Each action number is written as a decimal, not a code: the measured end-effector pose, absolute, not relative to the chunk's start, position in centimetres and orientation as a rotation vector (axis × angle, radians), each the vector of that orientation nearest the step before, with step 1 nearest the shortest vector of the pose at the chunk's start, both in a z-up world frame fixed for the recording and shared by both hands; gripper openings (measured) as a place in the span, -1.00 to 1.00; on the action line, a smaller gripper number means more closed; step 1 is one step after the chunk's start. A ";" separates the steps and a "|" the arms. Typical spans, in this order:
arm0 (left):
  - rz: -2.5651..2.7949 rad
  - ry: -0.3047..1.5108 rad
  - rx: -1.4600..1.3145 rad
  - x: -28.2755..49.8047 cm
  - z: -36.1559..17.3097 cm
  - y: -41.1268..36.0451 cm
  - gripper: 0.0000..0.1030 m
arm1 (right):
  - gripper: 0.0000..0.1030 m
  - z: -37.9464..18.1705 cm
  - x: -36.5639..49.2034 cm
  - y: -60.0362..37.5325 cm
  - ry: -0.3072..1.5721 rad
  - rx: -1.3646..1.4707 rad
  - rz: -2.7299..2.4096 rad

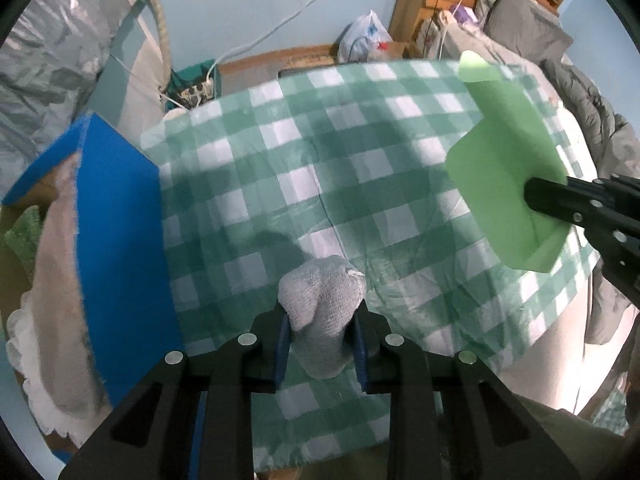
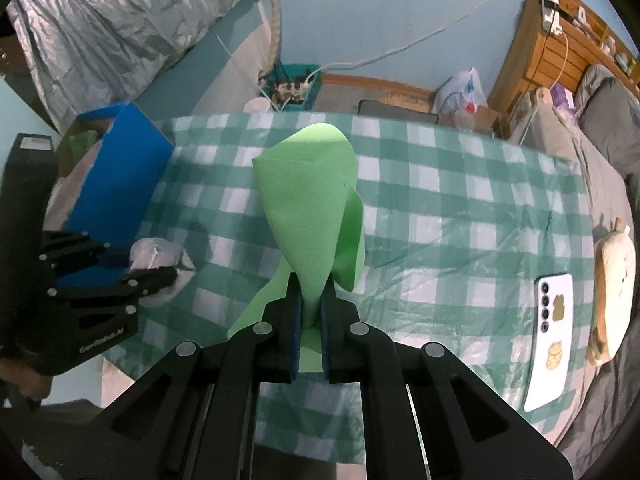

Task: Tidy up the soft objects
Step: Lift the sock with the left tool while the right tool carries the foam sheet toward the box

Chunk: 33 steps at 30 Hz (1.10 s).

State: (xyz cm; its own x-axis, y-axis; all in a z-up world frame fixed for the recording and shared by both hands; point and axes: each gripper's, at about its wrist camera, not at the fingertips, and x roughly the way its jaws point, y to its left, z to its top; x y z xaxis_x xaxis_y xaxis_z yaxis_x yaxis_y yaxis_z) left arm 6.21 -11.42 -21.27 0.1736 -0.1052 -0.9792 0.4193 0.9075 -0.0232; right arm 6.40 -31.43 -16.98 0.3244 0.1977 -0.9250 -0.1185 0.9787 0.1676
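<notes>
My left gripper (image 1: 320, 320) is shut on a grey knitted sock (image 1: 320, 300) and holds it over the green-checked cloth (image 1: 280, 168), near the blue box (image 1: 120, 220). It also shows in the right wrist view (image 2: 160, 270) with the sock (image 2: 156, 258) between its fingers. My right gripper (image 2: 310, 292) is shut on a light green foam sheet (image 2: 308, 208) that curls upward above the cloth (image 2: 460, 200). In the left wrist view the right gripper (image 1: 532, 196) holds the foam sheet (image 1: 504, 160) at the right.
The blue box (image 2: 120, 176) stands at the cloth's left edge with pale fabric and something green inside. A white phone (image 2: 552, 336) and a plush toy (image 2: 612, 292) lie at the right. A plastic bag (image 2: 460, 92) and a cable basket (image 2: 292, 84) sit behind.
</notes>
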 end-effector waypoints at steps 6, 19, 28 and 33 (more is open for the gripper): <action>-0.372 1.301 0.242 6.8 -18.3 -9.9 -0.49 | -0.88 -14.8 7.0 -30.8 1.192 0.075 0.223; -0.315 1.245 0.144 7.4 -14.1 -6.8 -0.49 | -0.88 -10.9 7.9 -27.8 1.135 0.068 0.298; -0.254 1.212 0.093 7.3 -11.8 -3.1 -0.49 | -0.88 -9.1 8.4 -24.6 1.111 0.047 0.373; -0.208 1.205 0.060 7.3 -11.3 -0.7 -0.49 | -0.88 -8.6 9.0 -22.0 1.102 0.029 0.422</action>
State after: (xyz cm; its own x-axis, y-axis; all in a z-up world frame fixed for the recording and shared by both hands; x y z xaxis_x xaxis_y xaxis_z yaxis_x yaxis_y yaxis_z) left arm 7.29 -0.72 -11.32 0.3416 -0.1276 -0.9311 0.1914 0.9794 -0.0640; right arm 8.98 -22.01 -8.59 0.3808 0.3444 -0.8581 -0.3162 0.9206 0.2292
